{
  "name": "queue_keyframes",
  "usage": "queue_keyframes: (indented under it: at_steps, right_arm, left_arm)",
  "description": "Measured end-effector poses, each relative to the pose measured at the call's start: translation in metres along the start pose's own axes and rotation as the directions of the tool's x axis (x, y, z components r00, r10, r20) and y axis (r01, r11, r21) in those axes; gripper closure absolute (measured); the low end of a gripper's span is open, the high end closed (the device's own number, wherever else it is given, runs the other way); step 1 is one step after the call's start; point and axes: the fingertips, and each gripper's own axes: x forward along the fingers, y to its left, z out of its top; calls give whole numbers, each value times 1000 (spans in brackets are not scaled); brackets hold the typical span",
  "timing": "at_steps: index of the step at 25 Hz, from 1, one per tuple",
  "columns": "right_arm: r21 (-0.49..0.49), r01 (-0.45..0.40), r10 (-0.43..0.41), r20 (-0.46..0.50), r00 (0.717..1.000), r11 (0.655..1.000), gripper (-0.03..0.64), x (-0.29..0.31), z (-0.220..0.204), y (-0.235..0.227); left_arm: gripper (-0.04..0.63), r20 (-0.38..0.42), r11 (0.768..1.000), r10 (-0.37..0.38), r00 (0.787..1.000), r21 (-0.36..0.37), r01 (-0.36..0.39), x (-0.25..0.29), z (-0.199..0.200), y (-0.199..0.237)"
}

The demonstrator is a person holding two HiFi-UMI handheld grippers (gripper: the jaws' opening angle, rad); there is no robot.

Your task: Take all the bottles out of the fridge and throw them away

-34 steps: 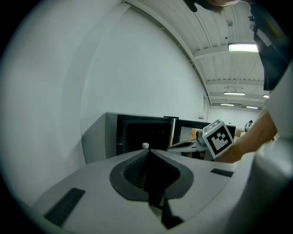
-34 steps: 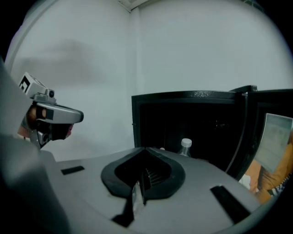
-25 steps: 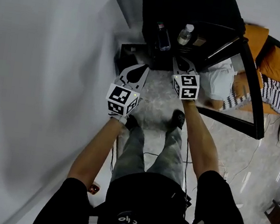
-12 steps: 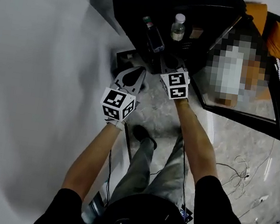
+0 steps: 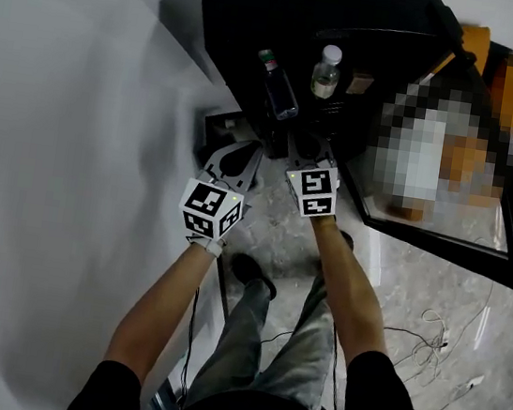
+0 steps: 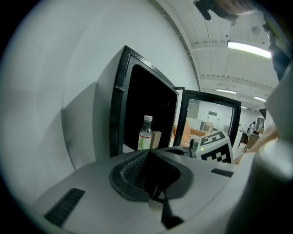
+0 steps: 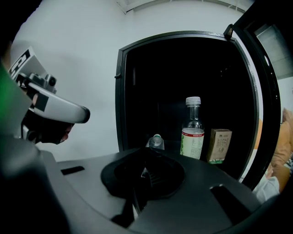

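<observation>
The black fridge (image 5: 254,19) stands open. Inside it are a clear bottle with a white cap (image 5: 326,71) (image 7: 192,130) (image 6: 145,133) and, left of it, a dark bottle with a green cap (image 5: 277,83), of which only the top (image 7: 156,140) shows in the right gripper view. My right gripper (image 5: 305,142) (image 7: 145,154) is shut and empty, just outside the fridge opening and pointing at the bottles. My left gripper (image 5: 248,154) (image 6: 149,154) is shut and empty too, a little to the left and lower, near the fridge's left edge.
A small carton (image 7: 219,145) (image 5: 360,79) stands right of the clear bottle. The glass fridge door (image 5: 465,240) hangs open to the right. A white wall (image 5: 69,126) closes the left side. Cables (image 5: 439,322) lie on the marble floor at the right.
The person's legs have shifted and the view has swung, so the fridge now sits more to the left. Both grippers stay shut in front of the opening.
</observation>
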Motion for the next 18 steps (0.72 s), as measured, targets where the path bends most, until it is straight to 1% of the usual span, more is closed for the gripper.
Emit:
queue_keyframes:
  at_steps: [3, 6, 7, 8, 12, 13, 15, 18]
  right_arm:
    - [-2, 16, -16, 19, 1000, 1000, 616, 4, 2, -5]
    - [-2, 33, -33, 36, 999, 999, 616, 10, 5, -7]
    - [-6, 38, -38, 36, 999, 999, 607, 14, 5, -7]
    - [-11, 42, -42, 31, 999, 999, 579, 17, 3, -8]
    - [-29, 46, -47, -25, 999, 999, 357, 41, -11, -11]
    - [-24, 44, -45, -43, 998, 999, 327, 48, -16, -12]
    - [-9, 42, -42, -72, 996, 999, 297, 61, -24, -13]
    - [9, 49, -48, -98, 994, 999, 287, 75, -31, -15]
  left_arm:
    - [589, 16, 1000, 9, 1000, -11, -9, 7, -2, 4]
    - [589, 25, 1000, 13, 1000, -6, -13, 11, -3, 9]
    - [589, 27, 1000, 14, 1000, -6, -14, 12, -4, 10]
    - [589, 29, 1000, 15, 999, -7, -15, 13, -4, 12]
    - [589, 36, 1000, 18, 999, -12, -17, 15, -5, 16]
    - [589, 36, 1000, 18, 999, -12, -17, 14, -5, 18]
    - [589, 33, 1000, 22, 999, -12, -22, 12, -7, 21]
    - [589, 34, 999, 30, 999, -22, -29, 9, -9, 24]
